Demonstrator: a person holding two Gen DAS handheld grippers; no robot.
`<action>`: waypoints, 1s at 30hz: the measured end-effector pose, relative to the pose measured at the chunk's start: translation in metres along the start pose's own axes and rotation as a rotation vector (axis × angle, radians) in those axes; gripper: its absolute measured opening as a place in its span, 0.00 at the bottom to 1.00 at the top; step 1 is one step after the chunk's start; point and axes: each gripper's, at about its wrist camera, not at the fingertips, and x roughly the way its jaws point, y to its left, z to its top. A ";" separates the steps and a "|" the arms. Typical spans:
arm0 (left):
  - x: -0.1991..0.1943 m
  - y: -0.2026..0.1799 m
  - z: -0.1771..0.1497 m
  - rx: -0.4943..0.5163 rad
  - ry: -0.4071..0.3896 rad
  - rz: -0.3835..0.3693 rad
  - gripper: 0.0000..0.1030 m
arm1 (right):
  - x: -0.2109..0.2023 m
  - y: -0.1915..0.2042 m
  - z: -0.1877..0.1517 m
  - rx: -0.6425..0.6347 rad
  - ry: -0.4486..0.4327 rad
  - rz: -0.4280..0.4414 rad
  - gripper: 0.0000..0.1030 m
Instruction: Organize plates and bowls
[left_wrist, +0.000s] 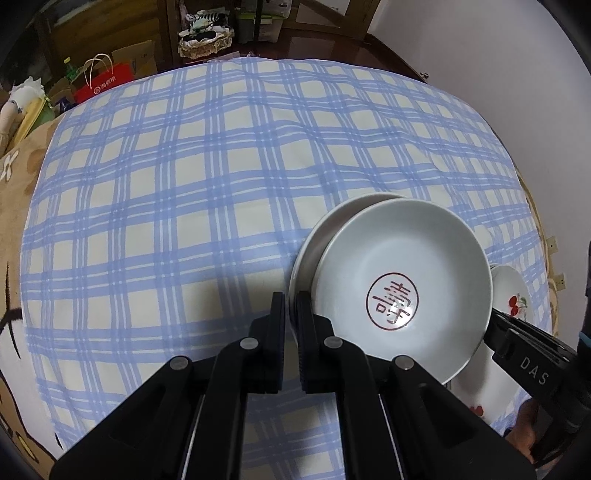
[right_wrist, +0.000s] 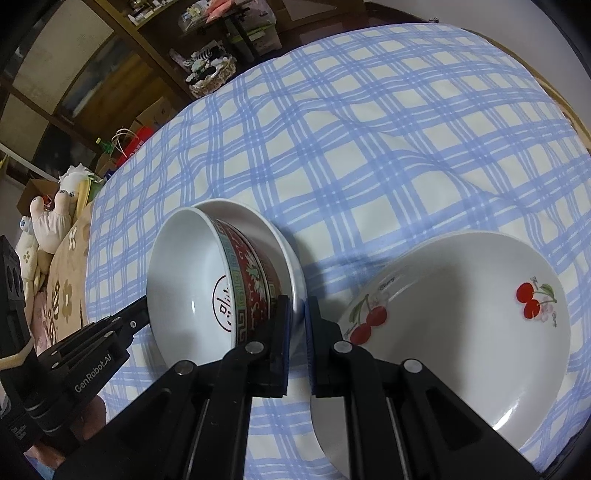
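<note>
Beside the cherry plate (right_wrist: 461, 332), my left gripper (left_wrist: 290, 321) and right gripper (right_wrist: 297, 317) clamp the stacked bowls' (right_wrist: 207, 280) rims; I'd lower both level together.

This is a lived-in home, likely a dining or living room. A blue plaid cloth (left_wrist: 184, 184) covers the counter, with a floral blanket (right_wrist: 55, 295) and soft toys (right_wrist: 48, 218) at its edge. Behind stand dark wooden shelves (right_wrist: 122, 48) (crowded with household clutter), cardboard boxes (left_wrist: 136, 59), a red shopping bag (left_wrist: 107, 79) and a lace-trimmed basket (left_wrist: 205, 40).
</note>
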 end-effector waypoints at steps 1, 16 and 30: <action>0.000 -0.001 0.001 0.006 -0.001 0.001 0.04 | 0.000 0.001 -0.001 -0.004 -0.007 -0.005 0.10; -0.004 0.006 0.001 -0.011 -0.026 -0.029 0.03 | -0.005 0.010 -0.004 -0.028 -0.049 -0.063 0.07; -0.007 0.023 0.004 -0.048 -0.013 -0.068 0.02 | -0.008 0.020 0.007 -0.101 -0.013 -0.077 0.07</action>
